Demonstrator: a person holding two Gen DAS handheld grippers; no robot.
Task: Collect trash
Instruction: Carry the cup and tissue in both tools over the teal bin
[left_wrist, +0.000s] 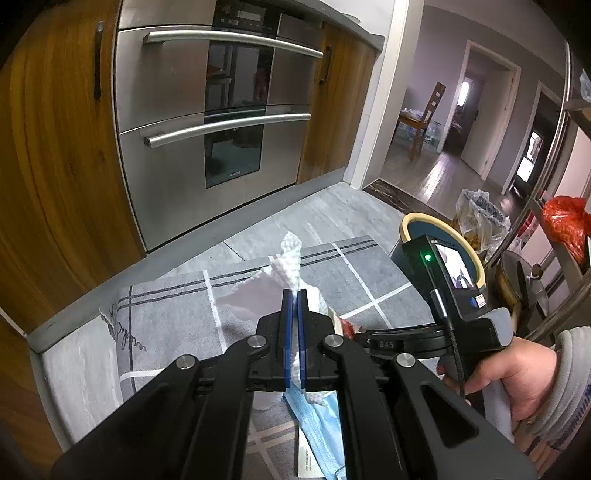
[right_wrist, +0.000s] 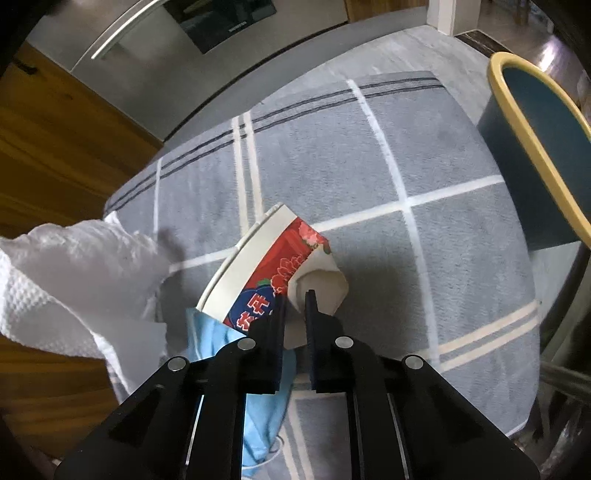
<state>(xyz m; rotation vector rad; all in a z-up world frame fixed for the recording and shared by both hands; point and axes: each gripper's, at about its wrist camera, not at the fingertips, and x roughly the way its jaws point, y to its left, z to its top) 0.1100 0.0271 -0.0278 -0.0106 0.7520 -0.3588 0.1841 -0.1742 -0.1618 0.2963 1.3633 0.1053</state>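
The left gripper (left_wrist: 294, 295) pinches a white paper towel (left_wrist: 291, 258) above the grey mat (right_wrist: 461, 240) — the right gripper (right_wrist: 295, 295) clamps a crushed paper cup (right_wrist: 280, 258).

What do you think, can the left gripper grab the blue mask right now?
Probably not yet: the left gripper is shut on the paper towel, so its jaws are full, though the mask lies close below it.

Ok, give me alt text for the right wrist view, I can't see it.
The right gripper pinches the crumpled rim of a red paper cup lying on a grey checked rug. A white paper towel hangs left, a blue face mask lies beneath, a yellow-rimmed bin stands right.
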